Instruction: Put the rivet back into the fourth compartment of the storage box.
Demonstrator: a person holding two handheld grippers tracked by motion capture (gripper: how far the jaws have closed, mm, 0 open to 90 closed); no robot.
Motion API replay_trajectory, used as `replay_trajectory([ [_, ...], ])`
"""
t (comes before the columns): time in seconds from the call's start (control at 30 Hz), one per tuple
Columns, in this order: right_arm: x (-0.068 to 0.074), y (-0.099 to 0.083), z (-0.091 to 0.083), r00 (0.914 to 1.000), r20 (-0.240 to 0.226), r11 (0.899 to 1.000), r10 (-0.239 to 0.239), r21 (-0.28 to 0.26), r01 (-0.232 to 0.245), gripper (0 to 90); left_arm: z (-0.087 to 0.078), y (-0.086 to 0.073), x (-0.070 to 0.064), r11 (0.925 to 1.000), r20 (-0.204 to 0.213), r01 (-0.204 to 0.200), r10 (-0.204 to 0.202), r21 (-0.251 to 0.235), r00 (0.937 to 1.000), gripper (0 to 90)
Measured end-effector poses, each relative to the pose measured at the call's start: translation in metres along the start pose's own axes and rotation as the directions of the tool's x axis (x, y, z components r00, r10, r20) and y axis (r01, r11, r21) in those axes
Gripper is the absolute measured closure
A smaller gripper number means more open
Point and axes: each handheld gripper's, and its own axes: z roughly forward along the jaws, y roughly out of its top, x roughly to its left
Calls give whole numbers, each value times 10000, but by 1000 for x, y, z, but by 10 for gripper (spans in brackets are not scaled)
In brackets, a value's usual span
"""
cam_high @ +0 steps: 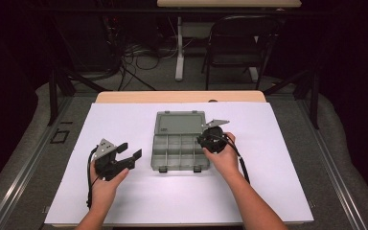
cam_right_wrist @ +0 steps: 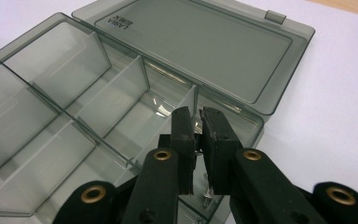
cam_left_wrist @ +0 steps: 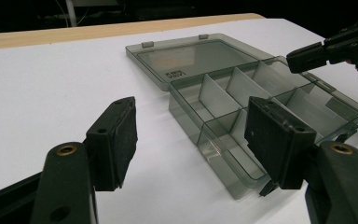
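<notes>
Grey plastic organizer box (cam_high: 179,146) lies open near the middle of the white tabletop (cam_high: 124,201), its lid (cam_high: 180,122) folded flat away from the person and its tray split by dividers into several compartments. From where I stand, the right gripper (cam_high: 212,139) hangs over the tray's right-hand edge, close to the hinge. Its own view shows the right gripper (cam_right_wrist: 198,126) with jaws drawn narrow, almost together, and something small and metallic, maybe a screw (cam_right_wrist: 208,192), showing between them lower down; I can't make out clearly what it is or whether the pads truly pinch it. The tips point down into the compartment nearest the lid at that end of the organizer box (cam_right_wrist: 98,116).

Off to the left, the left gripper (cam_high: 127,152) rests low in the person's hand, just beside the box but not touching it. Its jaws stand wide apart with nothing between them, and in its view the left gripper (cam_left_wrist: 191,126) looks across the tabletop toward the organizer box (cam_left_wrist: 242,98), with the other gripper's black tip at the far right.
</notes>
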Motion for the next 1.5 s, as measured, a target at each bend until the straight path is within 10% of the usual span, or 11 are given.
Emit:
replay_trajectory([
  [0.93,5,-3,5,9999,-71,9997,-153,197,154,819,1,-1,0,10000,3,39,-39,-55,10000,344],
  [1.5,7,-1,-15,9992,-26,9991,-391,-192,390,514,2,0,-1,10000,56,-79,79,-13,10000,353],
])
